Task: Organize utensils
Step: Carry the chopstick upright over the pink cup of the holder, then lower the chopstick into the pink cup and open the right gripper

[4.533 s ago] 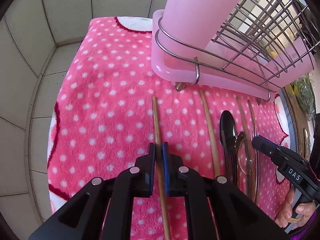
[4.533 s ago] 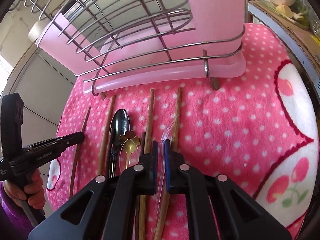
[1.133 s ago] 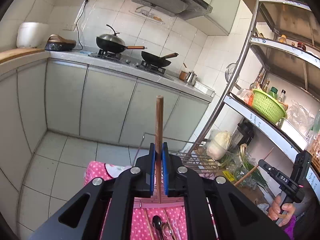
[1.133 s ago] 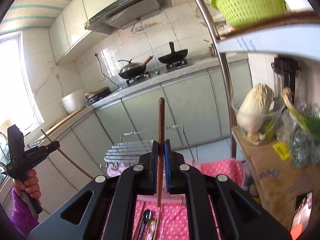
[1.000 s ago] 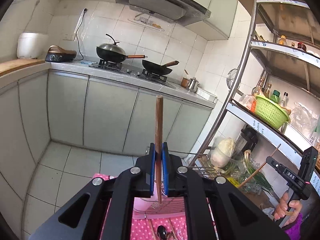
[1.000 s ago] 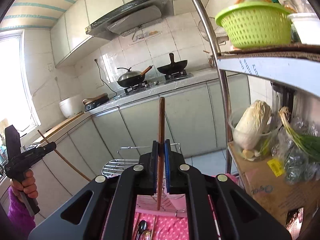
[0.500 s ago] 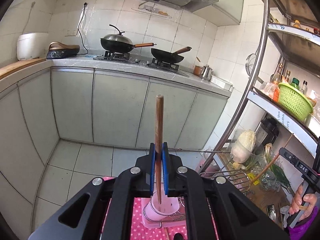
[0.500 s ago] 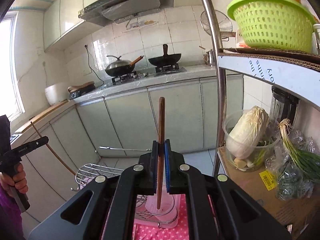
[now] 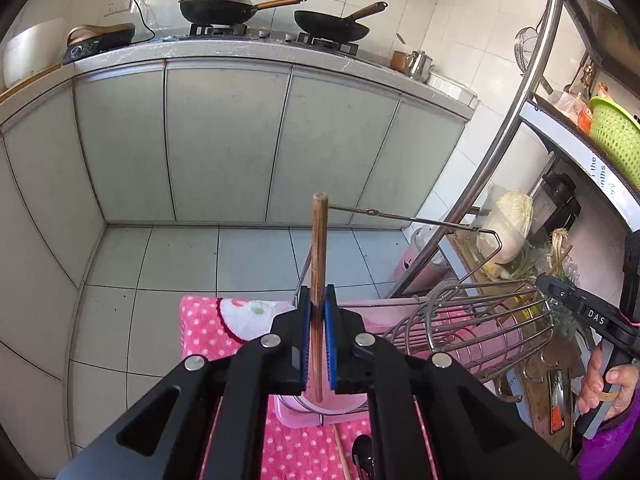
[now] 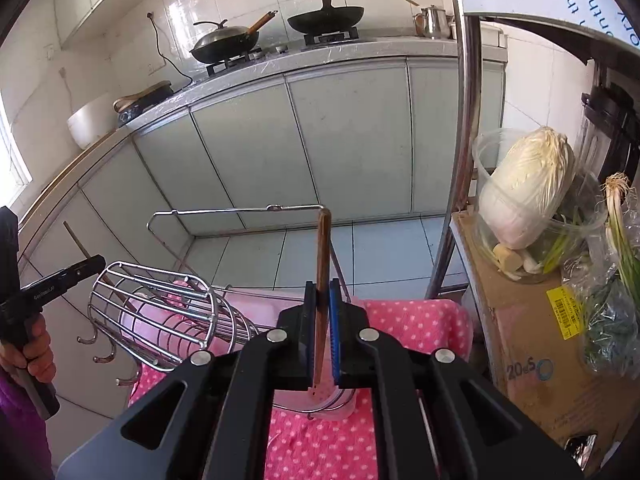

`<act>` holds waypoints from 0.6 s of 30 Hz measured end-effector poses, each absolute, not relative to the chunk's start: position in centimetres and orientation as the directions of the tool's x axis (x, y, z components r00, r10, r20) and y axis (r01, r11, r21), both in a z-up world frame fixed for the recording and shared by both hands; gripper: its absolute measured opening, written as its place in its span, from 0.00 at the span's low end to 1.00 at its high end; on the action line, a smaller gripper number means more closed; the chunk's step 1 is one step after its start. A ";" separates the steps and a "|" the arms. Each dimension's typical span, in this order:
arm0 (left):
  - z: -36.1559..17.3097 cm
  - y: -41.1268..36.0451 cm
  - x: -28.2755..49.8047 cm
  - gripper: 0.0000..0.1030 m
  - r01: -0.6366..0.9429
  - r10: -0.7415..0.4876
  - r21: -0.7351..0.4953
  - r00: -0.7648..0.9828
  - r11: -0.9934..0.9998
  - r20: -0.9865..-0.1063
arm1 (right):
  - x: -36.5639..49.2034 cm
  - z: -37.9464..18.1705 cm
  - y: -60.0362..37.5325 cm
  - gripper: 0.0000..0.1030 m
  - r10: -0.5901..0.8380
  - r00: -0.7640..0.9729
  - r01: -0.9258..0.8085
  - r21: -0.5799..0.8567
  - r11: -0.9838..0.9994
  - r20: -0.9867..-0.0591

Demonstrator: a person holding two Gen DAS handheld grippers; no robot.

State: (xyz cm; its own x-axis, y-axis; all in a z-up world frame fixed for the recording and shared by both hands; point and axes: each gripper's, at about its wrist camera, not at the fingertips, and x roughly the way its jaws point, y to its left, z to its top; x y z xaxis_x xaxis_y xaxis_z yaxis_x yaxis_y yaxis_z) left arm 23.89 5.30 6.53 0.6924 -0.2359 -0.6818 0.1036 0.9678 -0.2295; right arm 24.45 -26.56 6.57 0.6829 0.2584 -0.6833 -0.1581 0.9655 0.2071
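Note:
My left gripper (image 9: 319, 308) is shut on a brown wooden chopstick (image 9: 319, 248), held upright above the pink cup (image 9: 328, 402) of the drying rack. My right gripper (image 10: 321, 304) has its jaws slightly apart; a second wooden chopstick (image 10: 322, 252) leans against the left pad, its lower end over a pink cup (image 10: 320, 398). The wire rack (image 9: 472, 320) with its pink tray also shows in the right wrist view (image 10: 160, 316). The other gripper appears at each view's edge: the right one (image 9: 584, 312), the left one (image 10: 52, 280). A chopstick (image 9: 342, 454) and a dark spoon (image 9: 362, 450) lie on the pink dotted cloth (image 9: 200, 320).
Grey kitchen cabinets (image 9: 224, 140) and a tiled floor (image 9: 200, 260) lie ahead. A metal shelf post (image 10: 460, 120) stands at the right, with a cabbage in a tub (image 10: 524, 196) on a cardboard box (image 10: 520, 340). Woks (image 9: 216, 6) sit on the stove.
Both grippers have tilted down and moved over the rack's pink cups. The right gripper's jaws have parted a little and its chopstick now leans loose.

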 end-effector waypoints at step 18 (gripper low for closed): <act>6.0 7.4 24.3 0.25 0.020 -0.232 -0.309 0.707 0.951 -0.668 | 24.5 4.9 -27.7 0.35 0.246 0.669 -0.138 0.208 0.968 -0.701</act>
State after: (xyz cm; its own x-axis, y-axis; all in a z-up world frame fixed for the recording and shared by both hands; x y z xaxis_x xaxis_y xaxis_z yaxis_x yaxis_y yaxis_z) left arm 24.31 7.43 5.96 0.7071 -0.2317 -0.6681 0.0197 0.9509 -0.3090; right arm 24.45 -27.72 4.90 0.6692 0.2459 -0.7012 -0.1379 0.9684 0.2080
